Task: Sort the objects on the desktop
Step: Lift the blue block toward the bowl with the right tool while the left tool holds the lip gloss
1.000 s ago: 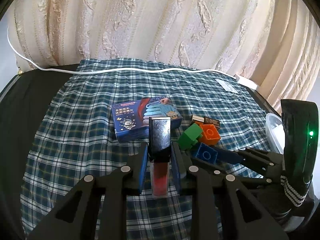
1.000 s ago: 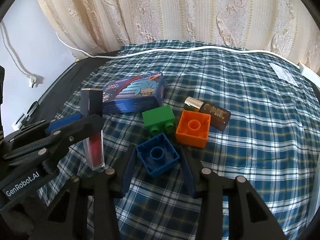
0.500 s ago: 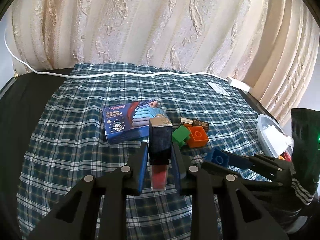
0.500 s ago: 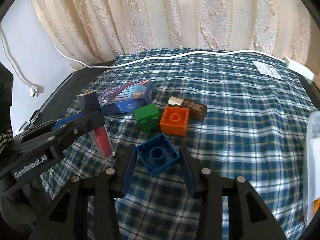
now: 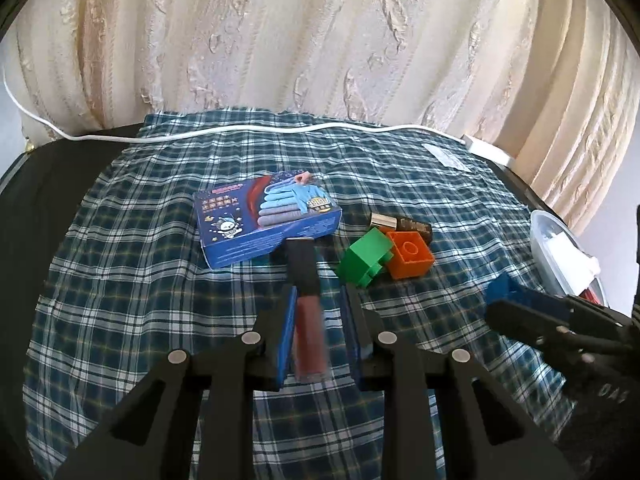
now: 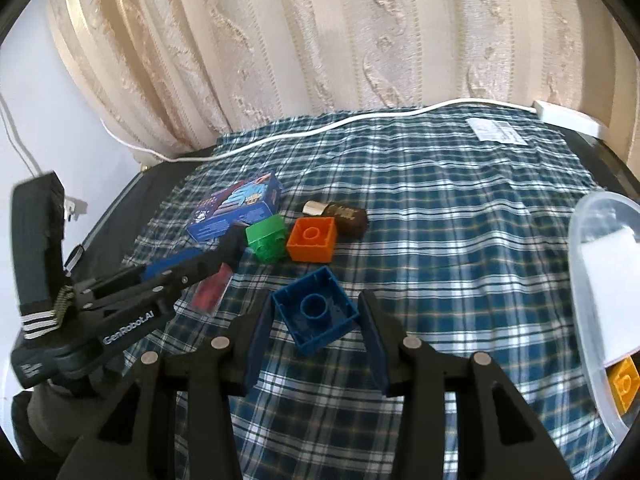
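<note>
L gripper (image 5: pixel 316 320): closed on a lip-gloss tube (image 5: pixel 307 312) w/ black cap and red lower half; tube held lengthwise between the blue pads, cap pointing away from the camera, image slightly blurred. R gripper (image 6: pixel 318 334): closed on a blue building block (image 6: pixel 315 315), hollow underside facing up, pinched at two opposite sides and held above the cloth.

Plaid blue-green tablecloth (image 5: pixel 140 280) spread over a dark table. Seen on it, L wrist view: blue printed box (image 5: pixel 268 224) lying flat, green block (image 5: pixel 366 258) touching orange block (image 5: pixel 410 254), brown cylindrical item w/ silver end (image 5: pixel 400 224) just behind the orange one. Clear plastic container (image 6: pixel 600 280) at far right edge of cloth; a yellow-orange block (image 6: pixel 624 386) and white contents visible inside. White cable (image 5: pixel 260 132) run along the far edge, in front of a cream patterned curtain (image 5: pixel 320 40). White paper label (image 6: pixel 496 132) lying near the far right corner.
</note>
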Available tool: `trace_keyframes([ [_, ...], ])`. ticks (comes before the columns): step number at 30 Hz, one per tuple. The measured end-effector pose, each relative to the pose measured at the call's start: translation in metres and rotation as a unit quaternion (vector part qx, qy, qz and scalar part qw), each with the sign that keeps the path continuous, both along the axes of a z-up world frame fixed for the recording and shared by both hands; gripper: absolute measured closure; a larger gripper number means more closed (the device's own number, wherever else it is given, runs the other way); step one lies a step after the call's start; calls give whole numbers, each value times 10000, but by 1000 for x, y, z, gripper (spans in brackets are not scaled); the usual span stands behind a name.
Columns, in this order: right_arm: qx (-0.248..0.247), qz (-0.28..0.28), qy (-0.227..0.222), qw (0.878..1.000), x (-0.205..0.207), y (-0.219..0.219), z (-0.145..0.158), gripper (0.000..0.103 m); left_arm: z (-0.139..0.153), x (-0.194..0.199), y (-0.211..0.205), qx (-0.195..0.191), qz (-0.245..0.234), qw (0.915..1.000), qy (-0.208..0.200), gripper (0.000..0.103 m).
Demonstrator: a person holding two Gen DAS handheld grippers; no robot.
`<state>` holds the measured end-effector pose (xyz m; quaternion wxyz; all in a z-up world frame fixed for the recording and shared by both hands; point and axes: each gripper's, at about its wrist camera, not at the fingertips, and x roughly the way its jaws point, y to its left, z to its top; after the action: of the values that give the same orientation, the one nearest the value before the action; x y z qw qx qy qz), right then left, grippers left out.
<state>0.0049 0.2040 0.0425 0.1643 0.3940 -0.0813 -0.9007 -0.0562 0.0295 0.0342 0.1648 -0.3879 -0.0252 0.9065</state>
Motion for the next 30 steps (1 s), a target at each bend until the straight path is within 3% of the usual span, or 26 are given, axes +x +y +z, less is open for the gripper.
trace_keyframes([
  [5,-107,-122,83,9998,7,12,8,56,-1,0,2,-84,-21,10000,-4,78],
  [16,-166,-120,205,9996,20,15,13,56,-17,-17,5,-150,49,9988,-464,77],
  [23,-272,-252,282,9989,28,27,18,56,-16,-16,7,-241,3,9990,-369,79],
  [30,-287,-495,442,9974,44,51,25,56,4,-2,13,-184,-73,9998,74,79],
])
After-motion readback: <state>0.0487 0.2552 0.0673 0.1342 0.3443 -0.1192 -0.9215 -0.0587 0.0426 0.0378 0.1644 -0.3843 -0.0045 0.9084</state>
